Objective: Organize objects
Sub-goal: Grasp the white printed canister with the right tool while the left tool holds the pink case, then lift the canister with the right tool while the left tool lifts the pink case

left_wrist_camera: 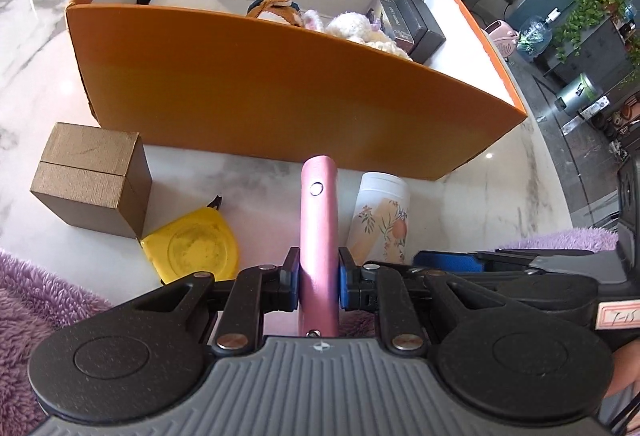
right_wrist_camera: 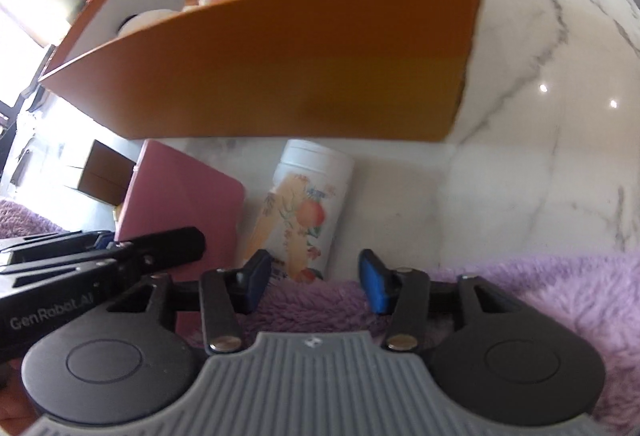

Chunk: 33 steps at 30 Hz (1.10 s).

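Observation:
My left gripper (left_wrist_camera: pixel 319 282) is shut on a flat pink case (left_wrist_camera: pixel 319 220), held on edge in front of the orange box (left_wrist_camera: pixel 256 96). The same pink case (right_wrist_camera: pixel 180 204) shows at the left of the right wrist view. My right gripper (right_wrist_camera: pixel 315 282) is open and empty, above a purple fluffy cloth (right_wrist_camera: pixel 520 300), with a white floral bottle (right_wrist_camera: pixel 308 212) lying just ahead of it. The bottle (left_wrist_camera: pixel 380 220) lies right of the pink case. The orange box (right_wrist_camera: pixel 280 76) holds plush toys (left_wrist_camera: pixel 352 28) and dark boxes (left_wrist_camera: pixel 416 24).
A brown cardboard box (left_wrist_camera: pixel 92 176) and a yellow tape measure (left_wrist_camera: pixel 192 248) sit on the marble table (left_wrist_camera: pixel 500 188) left of the pink case. The purple cloth (left_wrist_camera: pixel 40 296) covers the near edge. Plants and room clutter lie beyond the table's right edge.

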Motion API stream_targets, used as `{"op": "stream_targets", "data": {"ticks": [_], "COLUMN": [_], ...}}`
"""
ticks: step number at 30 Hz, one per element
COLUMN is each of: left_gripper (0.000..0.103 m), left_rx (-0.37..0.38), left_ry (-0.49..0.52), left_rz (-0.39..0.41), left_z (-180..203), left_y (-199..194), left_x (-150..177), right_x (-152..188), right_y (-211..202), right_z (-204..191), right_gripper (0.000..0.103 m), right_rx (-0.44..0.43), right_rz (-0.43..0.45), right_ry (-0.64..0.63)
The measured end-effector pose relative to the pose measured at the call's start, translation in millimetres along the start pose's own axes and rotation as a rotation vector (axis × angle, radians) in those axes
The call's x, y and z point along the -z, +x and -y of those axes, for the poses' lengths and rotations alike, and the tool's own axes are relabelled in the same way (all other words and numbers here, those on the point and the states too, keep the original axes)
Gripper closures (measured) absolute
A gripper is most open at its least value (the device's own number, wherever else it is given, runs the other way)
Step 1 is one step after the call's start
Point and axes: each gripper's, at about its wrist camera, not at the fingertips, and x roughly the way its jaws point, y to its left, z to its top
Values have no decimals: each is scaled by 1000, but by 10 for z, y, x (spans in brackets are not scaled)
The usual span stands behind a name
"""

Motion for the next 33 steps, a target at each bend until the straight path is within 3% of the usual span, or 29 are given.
{"op": "stream_targets", "data": {"ticks": [2,5,7,10,11,19,23,27,33], "left_gripper": [83,83,83,83,83,83,83,83,83], "left_rx": [28,57,63,56,61,59,56,62,67], "left_ry": [-35,-63,-67,-74,-82,-100,-104,-125,-141], "left_rz": [-7,-15,-15,-3,-6,-4,1,3,6], "left_z": [-72,-138,-156,-176,-188,-228,-245,-285,-314], "left_y": [14,28,27,16,18,6,-6,-5,-3], "left_x": [-20,-39,-41,-46,-52,-61,-57,-60,-55], "right_x": [-4,-11,-14,4,12,40,-14,-18,67], "right_y": [12,37,41,-44,-73,-185,-172,-152,-42], "right_z": [-23,4,51,223,273,205,101,90,-17], "right_gripper": [48,62,65,84,86,90,78,79,83], "right_rx": [3,-64,-90,-144,-172,-207,-218,-273,-235], "right_rz": [14,41,52,85,90,127,124,122,73], "right_ry": [-8,20,53,147,173,148,130,161,145]}}
